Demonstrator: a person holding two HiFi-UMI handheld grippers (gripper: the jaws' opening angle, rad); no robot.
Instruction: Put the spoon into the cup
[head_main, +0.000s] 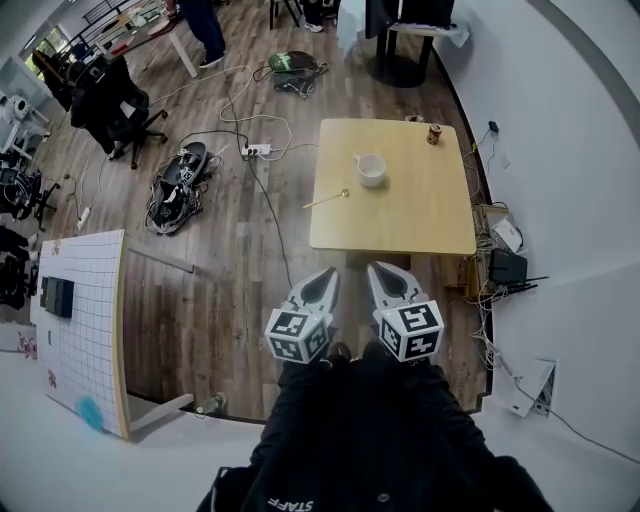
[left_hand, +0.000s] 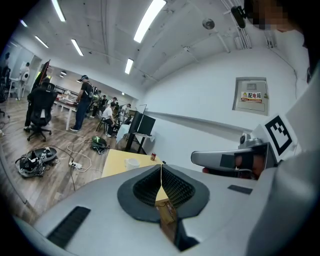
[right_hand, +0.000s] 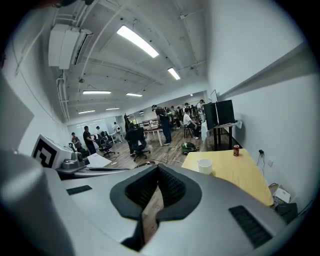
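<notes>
A white cup (head_main: 370, 170) stands near the middle of a light wooden table (head_main: 420, 215). A gold spoon (head_main: 327, 199) lies at the table's left edge, left of the cup and a little nearer to me. Both grippers hang close to my body, short of the table's near edge. The left gripper (head_main: 327, 274) is shut and holds nothing. Beside it, the right gripper (head_main: 379, 269) is also shut and empty. The cup (left_hand: 132, 162) shows far ahead in the left gripper view, above the closed left gripper (left_hand: 161, 176). In the right gripper view the cup (right_hand: 204, 165) sits beyond the right gripper (right_hand: 158, 172). Neither gripper view shows the spoon.
A small red can (head_main: 434, 134) stands at the table's far right corner. Cables and a power strip (head_main: 256, 150) lie on the wooden floor left of the table. A white gridded board (head_main: 85, 320) is at the near left, office chairs and people further back, a wall at the right.
</notes>
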